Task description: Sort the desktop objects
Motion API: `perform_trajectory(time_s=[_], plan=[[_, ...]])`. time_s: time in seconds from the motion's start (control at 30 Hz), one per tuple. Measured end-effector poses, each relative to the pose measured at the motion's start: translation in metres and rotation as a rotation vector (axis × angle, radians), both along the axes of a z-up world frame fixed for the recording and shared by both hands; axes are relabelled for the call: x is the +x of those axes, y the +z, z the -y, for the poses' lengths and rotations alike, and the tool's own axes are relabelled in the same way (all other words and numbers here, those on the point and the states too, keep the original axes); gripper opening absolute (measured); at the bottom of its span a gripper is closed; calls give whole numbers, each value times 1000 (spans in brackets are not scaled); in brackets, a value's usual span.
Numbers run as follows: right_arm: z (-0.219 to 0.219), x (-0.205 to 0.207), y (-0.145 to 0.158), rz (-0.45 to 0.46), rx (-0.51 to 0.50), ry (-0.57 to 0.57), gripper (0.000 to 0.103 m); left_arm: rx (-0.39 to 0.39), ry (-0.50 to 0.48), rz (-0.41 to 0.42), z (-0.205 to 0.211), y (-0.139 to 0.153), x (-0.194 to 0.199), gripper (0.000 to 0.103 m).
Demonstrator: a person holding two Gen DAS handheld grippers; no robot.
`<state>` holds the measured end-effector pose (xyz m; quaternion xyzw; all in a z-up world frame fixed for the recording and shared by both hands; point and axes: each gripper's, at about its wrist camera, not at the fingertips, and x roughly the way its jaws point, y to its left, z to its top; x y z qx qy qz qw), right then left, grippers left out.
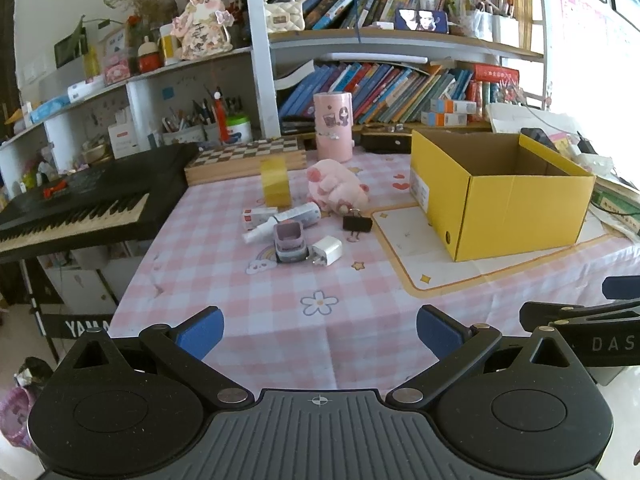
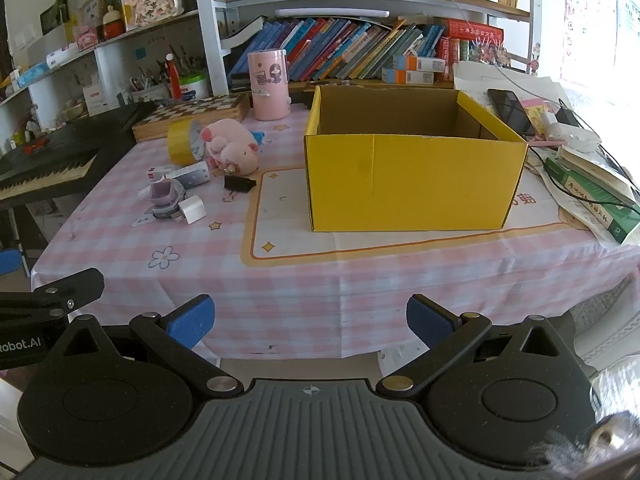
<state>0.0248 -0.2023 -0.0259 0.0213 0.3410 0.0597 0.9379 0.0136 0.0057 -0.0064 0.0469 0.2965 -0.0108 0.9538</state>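
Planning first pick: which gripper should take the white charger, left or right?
Left, probably. The left gripper faces the clutter, with the white charger almost straight ahead. The right gripper faces the yellow box. Both are open and empty.

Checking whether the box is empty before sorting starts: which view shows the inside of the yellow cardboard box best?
The right wrist view: the yellow cardboard box faces it squarely, showing the brown back and side inner walls, though not the floor. The left wrist view shows the box off to one side at an angle, with less of the interior.
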Motion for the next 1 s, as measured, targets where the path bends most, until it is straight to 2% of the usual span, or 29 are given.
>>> perform_trajectory(time_s=[1.0], plan=[[-3,2,-2,-20,-21,6,103,4,1,7,-1,1,-3,103]])
